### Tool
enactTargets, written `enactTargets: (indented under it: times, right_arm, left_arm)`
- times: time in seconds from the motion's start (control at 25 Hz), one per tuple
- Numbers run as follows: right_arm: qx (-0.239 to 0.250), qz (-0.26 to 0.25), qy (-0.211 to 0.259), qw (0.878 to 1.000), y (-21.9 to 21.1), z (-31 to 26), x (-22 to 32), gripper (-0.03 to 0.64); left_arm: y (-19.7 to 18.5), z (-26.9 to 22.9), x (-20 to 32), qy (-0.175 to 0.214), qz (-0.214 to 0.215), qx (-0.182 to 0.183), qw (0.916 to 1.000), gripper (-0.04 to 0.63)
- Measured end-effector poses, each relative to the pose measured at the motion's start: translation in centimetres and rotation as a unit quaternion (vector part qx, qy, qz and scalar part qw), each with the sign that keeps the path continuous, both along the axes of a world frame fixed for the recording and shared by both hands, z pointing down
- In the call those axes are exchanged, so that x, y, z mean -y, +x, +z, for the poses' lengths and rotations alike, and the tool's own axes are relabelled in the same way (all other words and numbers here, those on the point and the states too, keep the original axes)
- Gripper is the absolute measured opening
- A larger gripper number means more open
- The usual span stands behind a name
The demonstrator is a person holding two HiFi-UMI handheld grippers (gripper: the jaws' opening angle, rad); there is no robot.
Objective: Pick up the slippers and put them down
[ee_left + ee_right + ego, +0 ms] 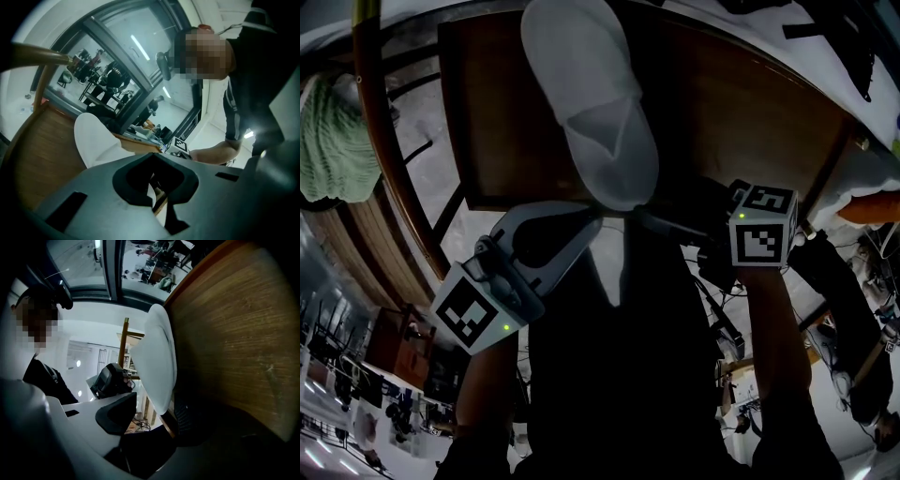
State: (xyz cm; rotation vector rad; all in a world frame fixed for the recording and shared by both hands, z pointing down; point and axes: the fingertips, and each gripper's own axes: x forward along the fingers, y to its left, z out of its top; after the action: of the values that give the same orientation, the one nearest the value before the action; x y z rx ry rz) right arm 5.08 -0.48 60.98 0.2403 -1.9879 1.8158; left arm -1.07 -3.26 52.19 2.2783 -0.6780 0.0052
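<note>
Table [741,103] edge: right gripper [152,418] wide open, slipper [157,357] end between jaws

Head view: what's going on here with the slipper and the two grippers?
A person holds a gripper in each hand at the near edge of a wooden surface. One white slipper lies on it, its toe overhanging that edge. The right gripper is open, jaws either side of the toe tip without pressing it. The left gripper sits beside the toe, jaws together, holding nothing.
</note>
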Motion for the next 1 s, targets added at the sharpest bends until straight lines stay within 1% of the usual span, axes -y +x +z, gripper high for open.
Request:
enactTargets:
  times: [0.2,0.4,0.64,0.68,0.72,0.76,1.0]
  right_arm:
    - [0.026,0.005,-0.019,0.999,-1.3,0.0,0.1,0.224]
    - [0.015,-0.021,-0.013,1.000,-2.0,1.2,-0.6,0.222]
    - [0.014,-0.032,-0.017,0.999,-2.8,1.6,-1.0,0.215]
    - [0.011,-0.033,-0.014,0.999,-2.8,1.7,-0.9,0.190]
    - [0.006,-0.033,-0.009,0.999,-2.8,1.8,-0.9,0.129]
    - [0.003,-0.033,-0.006,0.999,-2.7,2.0,-0.8,0.086]
    - [0.007,-0.025,-0.001,1.000,-2.3,2.0,-0.6,0.078]
  left_arm:
    - [0.2,0.4,-0.5,-0.007,0.006,-0.003,1.0000,0.011]
    - [-0.2,0.5,-0.7,-0.004,0.002,-0.007,1.0000,0.011]
    - [-1.0,0.9,-0.9,-0.006,0.000,-0.011,0.9999,0.011]
    - [-1.1,0.9,-0.9,-0.006,-0.001,-0.011,0.9999,0.011]
    - [-1.2,0.9,-0.9,-0.006,-0.001,-0.012,0.9999,0.011]
    - [-1.2,0.9,-0.8,-0.005,-0.001,-0.012,0.9999,0.011]
    - [-1.2,0.8,-1.2,0.003,-0.001,-0.011,0.9999,0.011]
